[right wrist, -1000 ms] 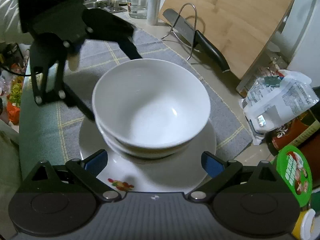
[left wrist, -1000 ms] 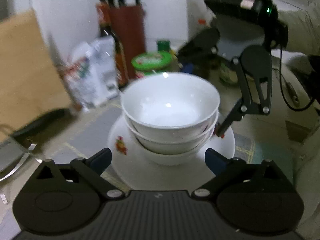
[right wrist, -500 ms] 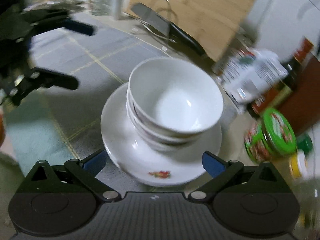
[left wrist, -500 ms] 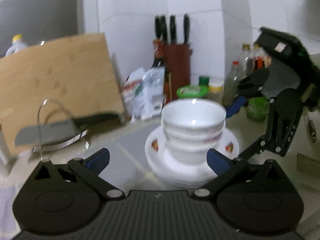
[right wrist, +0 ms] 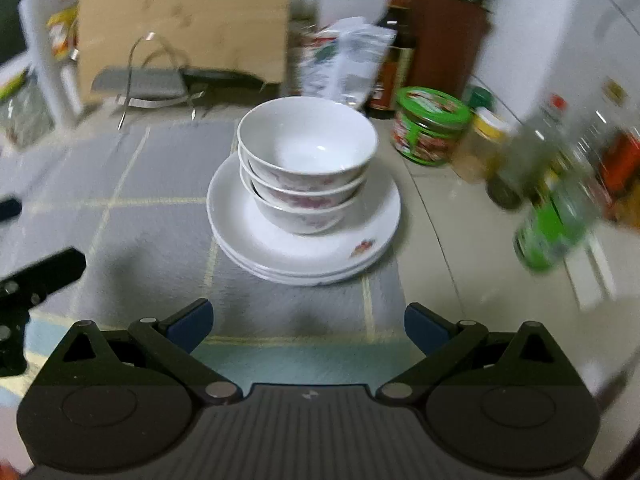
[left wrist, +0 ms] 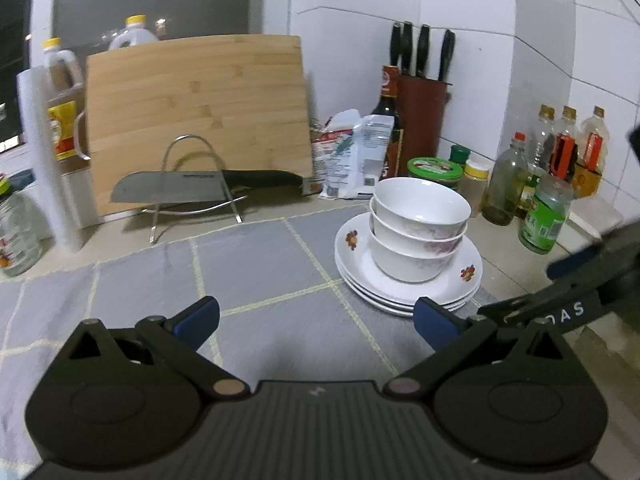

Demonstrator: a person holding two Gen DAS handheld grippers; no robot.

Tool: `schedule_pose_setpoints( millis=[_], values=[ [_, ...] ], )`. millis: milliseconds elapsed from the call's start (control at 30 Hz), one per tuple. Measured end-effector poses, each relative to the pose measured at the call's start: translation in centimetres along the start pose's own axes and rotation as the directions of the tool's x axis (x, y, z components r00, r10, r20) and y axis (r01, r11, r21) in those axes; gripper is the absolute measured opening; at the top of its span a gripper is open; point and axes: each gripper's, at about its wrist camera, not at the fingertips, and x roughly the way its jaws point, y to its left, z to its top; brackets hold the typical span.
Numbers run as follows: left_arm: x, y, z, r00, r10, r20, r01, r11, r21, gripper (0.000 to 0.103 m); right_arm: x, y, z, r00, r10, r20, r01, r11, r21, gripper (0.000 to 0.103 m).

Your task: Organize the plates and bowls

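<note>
Three bowls (left wrist: 420, 228) nested on stacked plates (left wrist: 408, 280), at right edge of grey checked mat (left wrist: 248, 264) on beige counter (left wrist: 516, 276). Behind: cutting board (left wrist: 196, 120), cleaver (left wrist: 172, 192) on wire rack, knife block (left wrist: 420, 120), jars, bottles, white tiled wall. Left gripper (left wrist: 316, 322) wide open, empty. Right gripper (right wrist: 308, 324) wide open, empty, short of stack.

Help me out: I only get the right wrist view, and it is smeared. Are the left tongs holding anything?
Observer: No. The left tongs stand wide open with nothing between them, short of the plates.
Operator: What is in the brown block at the back? My view blurs its top.
Observer: Four black knife handles stick up out of the knife block.
</note>
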Motion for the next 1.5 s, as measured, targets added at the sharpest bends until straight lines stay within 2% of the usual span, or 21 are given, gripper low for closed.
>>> schedule_pose_setpoints(
  millis=[133, 433, 1500],
  values=[
    [-1.9, -0.4, 0.1, 1.000, 0.018, -0.003, -0.018, 1.000, 0.001, 0.102, -2.9, 0.6, -1.8, 0.998, -0.012, 0.055, 0.006, 0.995, 0.098, 0.103],
    [-4.4, -0.7, 0.8, 0.999, 0.037, 0.012, -0.037, 0.999, 0.004, 0.102, -6.4, 1.6, -2.8, 0.989, -0.041, 0.145, 0.023, 0.992, 0.126, 0.103],
    [-5.1, -0.6, 1.3, 0.999, 0.031, 0.011, -0.031, 1.000, 0.002, 0.102, -8.1, 1.9, -2.8, 0.980, -0.058, 0.189, 0.034, 0.991, 0.129, 0.103]
  ],
)
